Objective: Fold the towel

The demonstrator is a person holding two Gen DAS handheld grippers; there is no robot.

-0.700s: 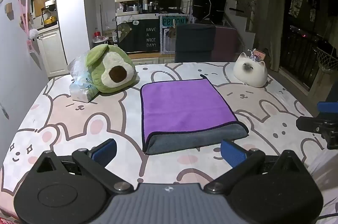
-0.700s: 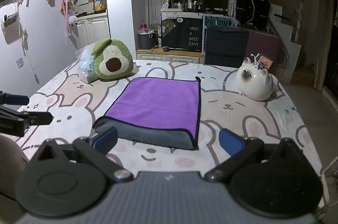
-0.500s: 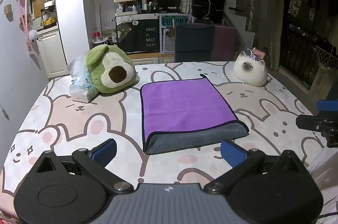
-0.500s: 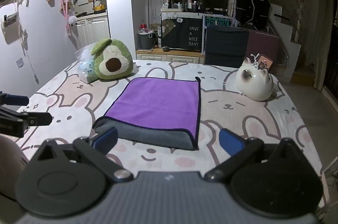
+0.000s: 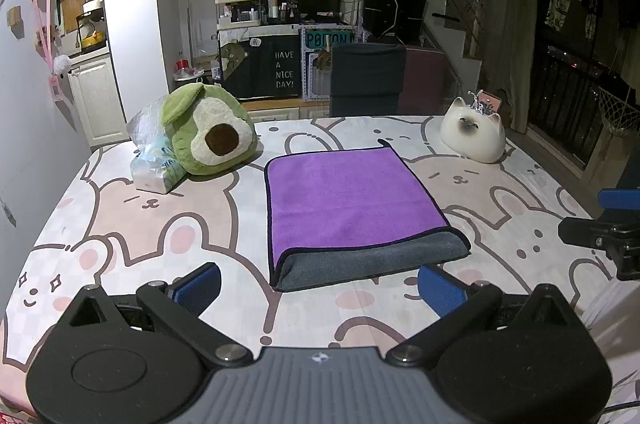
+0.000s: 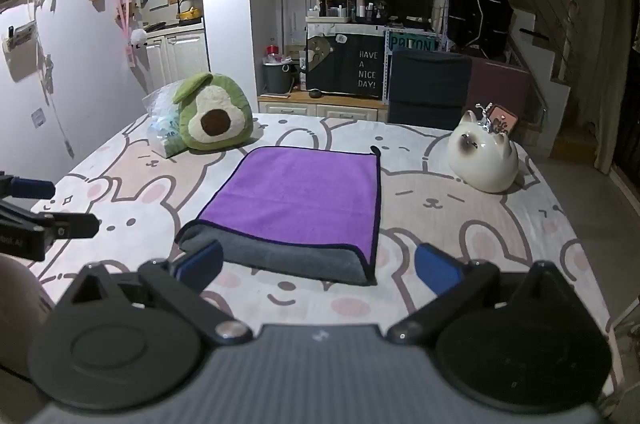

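Observation:
A purple towel [image 5: 352, 199] with a grey underside lies folded flat on the bunny-print table cover [image 5: 160, 220]; its grey fold faces me. It also shows in the right wrist view [image 6: 296, 199]. My left gripper [image 5: 320, 288] is open and empty, just in front of the towel's near edge. My right gripper [image 6: 318, 268] is open and empty, also just short of the near edge. Each gripper shows at the side of the other's view: the right gripper [image 5: 612, 232] and the left gripper [image 6: 44, 220].
An avocado plush [image 5: 208, 135] and a plastic bag [image 5: 154, 163] sit at the far left of the table. A white cat-shaped ceramic [image 5: 474, 137] stands at the far right. A dark chair [image 5: 366, 79] is behind the table. A wall runs along the left.

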